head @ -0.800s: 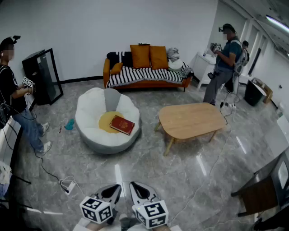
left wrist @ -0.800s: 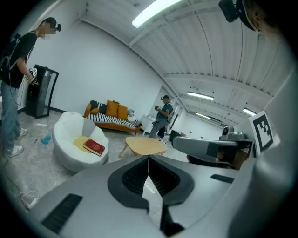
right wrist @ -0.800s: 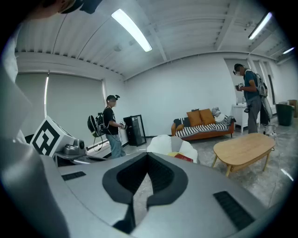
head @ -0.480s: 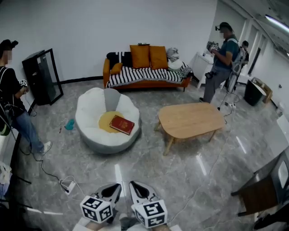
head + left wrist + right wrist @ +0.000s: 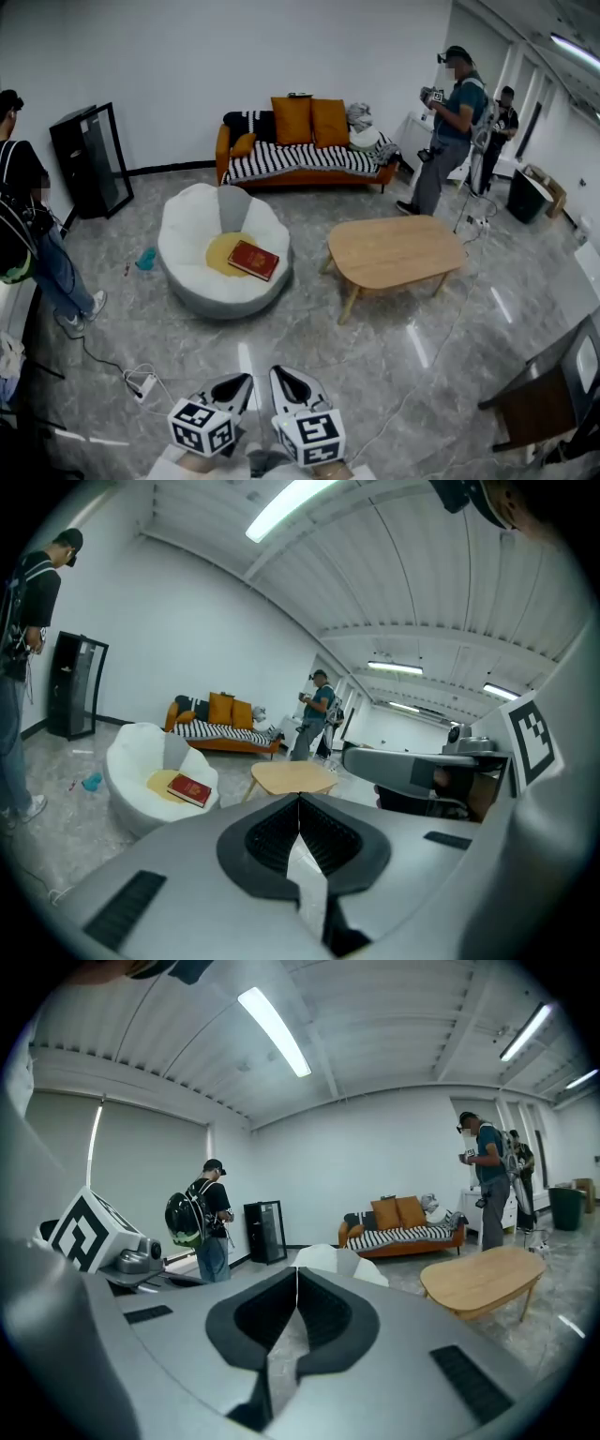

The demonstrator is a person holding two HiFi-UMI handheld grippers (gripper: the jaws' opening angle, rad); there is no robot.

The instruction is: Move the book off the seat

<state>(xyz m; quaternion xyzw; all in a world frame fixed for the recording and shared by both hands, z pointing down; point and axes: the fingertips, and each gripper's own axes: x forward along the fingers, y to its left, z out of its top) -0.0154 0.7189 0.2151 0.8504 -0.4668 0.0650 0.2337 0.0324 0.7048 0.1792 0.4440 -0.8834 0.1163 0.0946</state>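
Note:
A red book (image 5: 253, 260) lies on the yellow cushion of a white round seat (image 5: 187, 272) in the middle of the room; the same red book (image 5: 188, 789) shows in the left gripper view on that seat (image 5: 131, 761). My left gripper (image 5: 246, 379) and right gripper (image 5: 275, 372) are held side by side at the bottom of the head view, far short of the seat. Both have their jaws shut with nothing between them. In the right gripper view my right gripper (image 5: 296, 1271) partly hides the white seat (image 5: 361, 1267).
An oval wooden table (image 5: 394, 251) stands right of the seat. An orange sofa (image 5: 305, 155) with cushions is at the back wall. One person (image 5: 33, 244) stands at the left, two persons (image 5: 448, 127) at the back right. A cable and power strip (image 5: 141, 384) lie on the floor.
The person at the left has turned away and shifted toward the left edge. The person at the back right has stepped farther back. My grippers have barely moved.

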